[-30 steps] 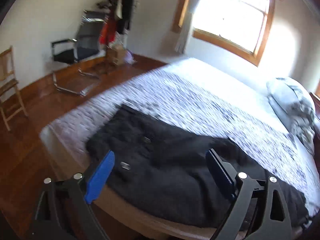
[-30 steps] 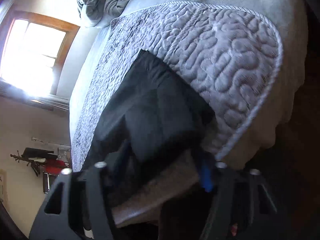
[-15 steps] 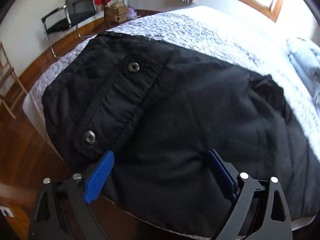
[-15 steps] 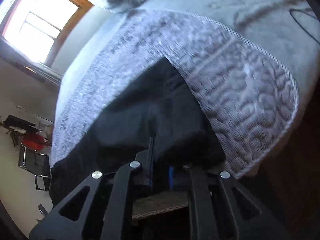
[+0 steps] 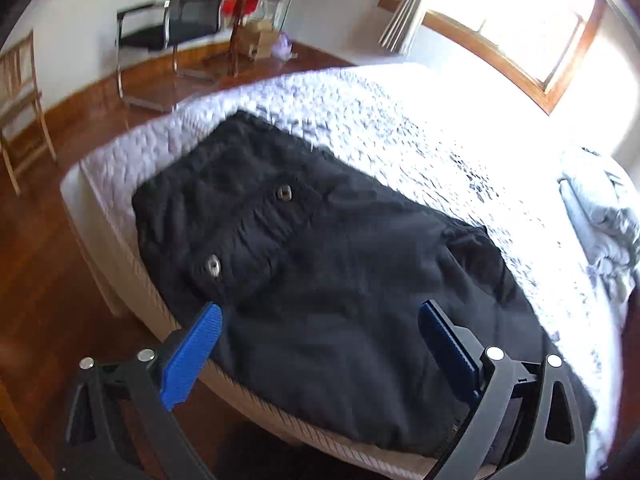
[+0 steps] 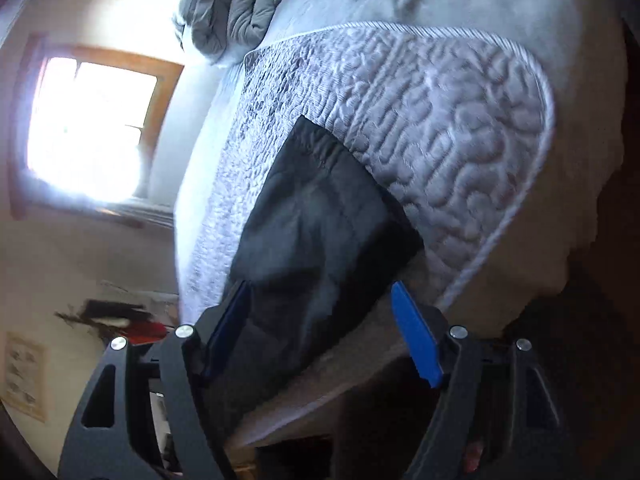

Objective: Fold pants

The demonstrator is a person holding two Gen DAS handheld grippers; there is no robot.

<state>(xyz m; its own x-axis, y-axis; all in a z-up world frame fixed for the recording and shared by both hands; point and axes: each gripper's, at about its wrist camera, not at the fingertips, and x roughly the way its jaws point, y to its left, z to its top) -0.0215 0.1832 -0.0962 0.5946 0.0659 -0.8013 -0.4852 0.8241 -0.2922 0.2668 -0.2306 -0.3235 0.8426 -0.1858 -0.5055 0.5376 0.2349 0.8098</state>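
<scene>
Hovering near the bed's edge, the left gripper (image 5: 320,320) stands wide, its blue pads (image 5: 192,356) spread over the pants (image 5: 320,260) with nothing between them; from the left wrist view it cannot be told whether they touch the cloth. The right gripper (image 6: 320,308) is likewise wide and empty, its fingers straddling the near end of the pants (image 6: 316,232), with the hem at about 12 o'clock from the tips. The pants lie flat on the quilt (image 5: 380,128), one long side running along the mattress edge (image 5: 256,404); two snaps (image 5: 212,266) mark a pocket flap at 10 o'clock from the left gripper. Beyond, at 2 o'clock, lies a pillow (image 5: 604,216); at 11 o'clock stands a chair (image 5: 180,20) on the wood floor (image 5: 52,272).

Probable hazards:
- the pants lie at the brink, so a pull toward the person would likely drag them off onto the floor;
- a shallow pinch may catch only the top layer, leaving the lower one behind and skewing the fold;
- a deep pinch may take the quilt as well.
</scene>
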